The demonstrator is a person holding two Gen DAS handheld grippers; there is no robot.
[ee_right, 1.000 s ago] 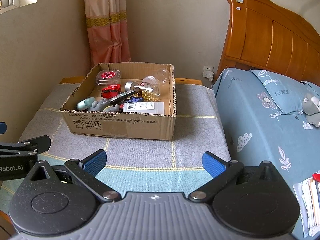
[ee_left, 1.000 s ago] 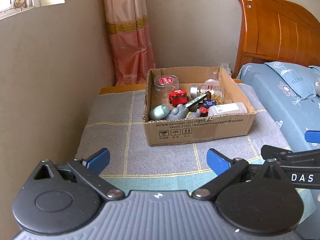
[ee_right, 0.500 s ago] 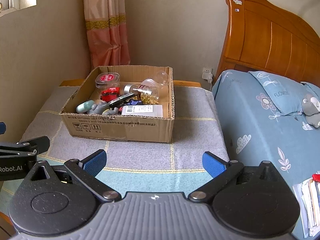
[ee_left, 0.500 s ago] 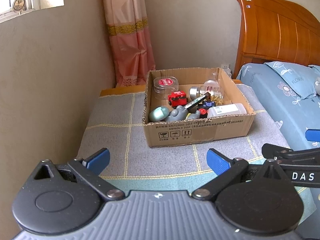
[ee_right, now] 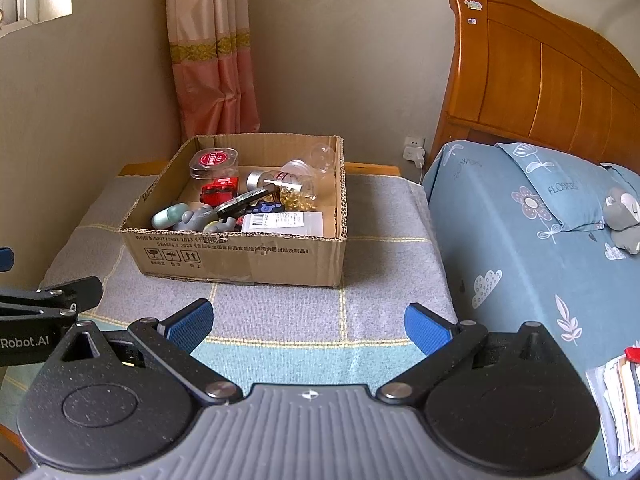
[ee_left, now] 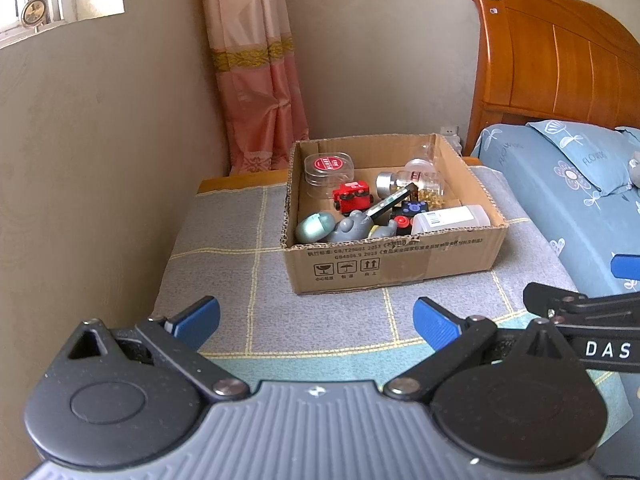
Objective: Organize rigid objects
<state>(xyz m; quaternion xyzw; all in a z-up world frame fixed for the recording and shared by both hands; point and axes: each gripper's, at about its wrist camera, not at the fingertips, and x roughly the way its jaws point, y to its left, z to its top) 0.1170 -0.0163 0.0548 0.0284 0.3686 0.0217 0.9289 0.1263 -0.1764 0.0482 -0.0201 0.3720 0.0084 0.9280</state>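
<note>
An open cardboard box (ee_left: 400, 264) (ee_right: 248, 256) stands on a grey checked cloth. Inside lie several small items: a clear tub with a red lid (ee_left: 329, 167) (ee_right: 214, 162), a red toy car (ee_left: 352, 197) (ee_right: 219, 191), a teal capsule (ee_left: 315, 226) (ee_right: 170, 215), a grey figure (ee_left: 352, 229), a white labelled bottle (ee_left: 450, 218) (ee_right: 284, 222) and a jar of yellow beads (ee_left: 412, 181) (ee_right: 288, 188). My left gripper (ee_left: 316, 318) hangs open short of the box, nothing between its blue pads. My right gripper (ee_right: 308, 322) is open too, equally empty and well back from the box.
The cloth covers a low table (ee_left: 236, 182) against a beige wall, with a pink curtain (ee_left: 256, 72) behind. A bed with blue sheets (ee_right: 520, 248) and a wooden headboard (ee_right: 540, 80) lies to the right. A stack of papers (ee_right: 618, 404) sits at the lower right.
Both grippers drifted slightly backward and upward, so the box looks a little smaller and farther. Nothing was grasped or moved.
</note>
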